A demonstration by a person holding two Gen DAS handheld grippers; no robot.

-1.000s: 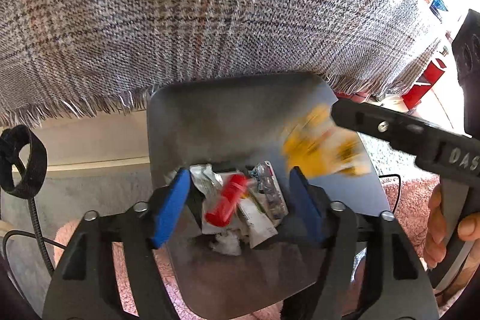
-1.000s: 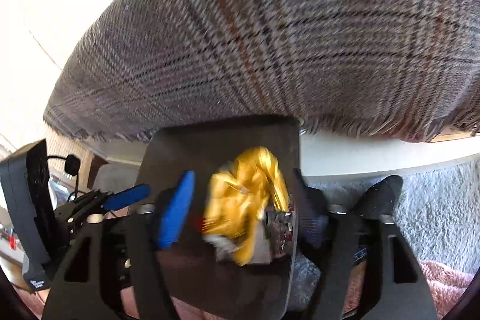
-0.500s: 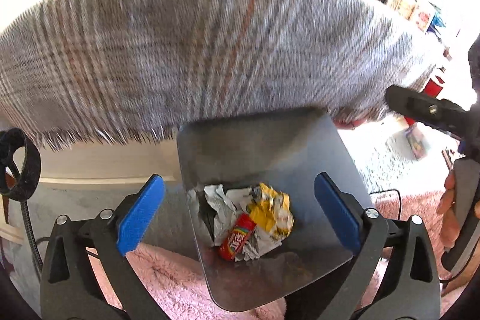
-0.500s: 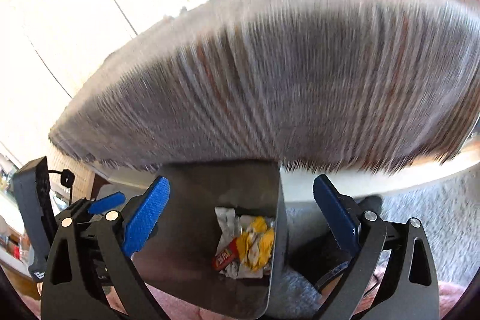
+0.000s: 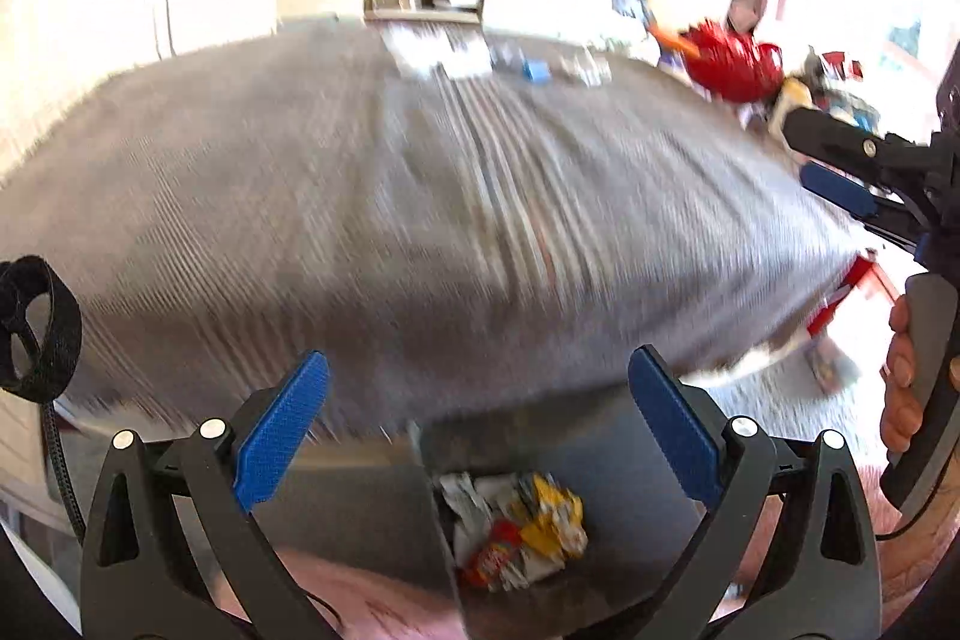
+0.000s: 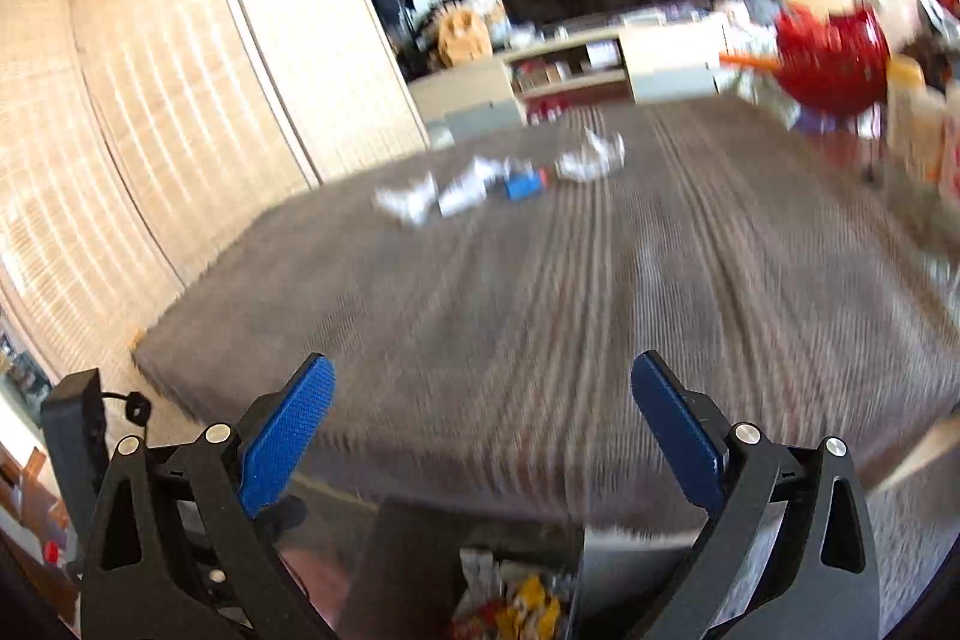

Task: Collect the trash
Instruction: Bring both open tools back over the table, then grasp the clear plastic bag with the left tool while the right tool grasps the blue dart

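Through the left wrist view my left tongs (image 5: 477,421) gape wide, empty, above the grey bin (image 5: 624,466) holding crumpled wrappers (image 5: 519,529); right tongs (image 5: 834,163) at right edge | right wrist view: my right tongs (image 6: 483,421), jaws just opened, nothing between; more scraps (image 6: 498,181) on plaid-covered counter (image 6: 570,292).

Right gripper (image 6: 480,418): blue-padded fingers (image 6: 282,436) spread wide, nothing between them, jaws having just been opening. Below them, a dark bin (image 6: 402,568) holds crumpled wrappers (image 6: 516,604). Further scraps of trash (image 6: 480,184) lie on the cloth-covered table (image 6: 540,316).
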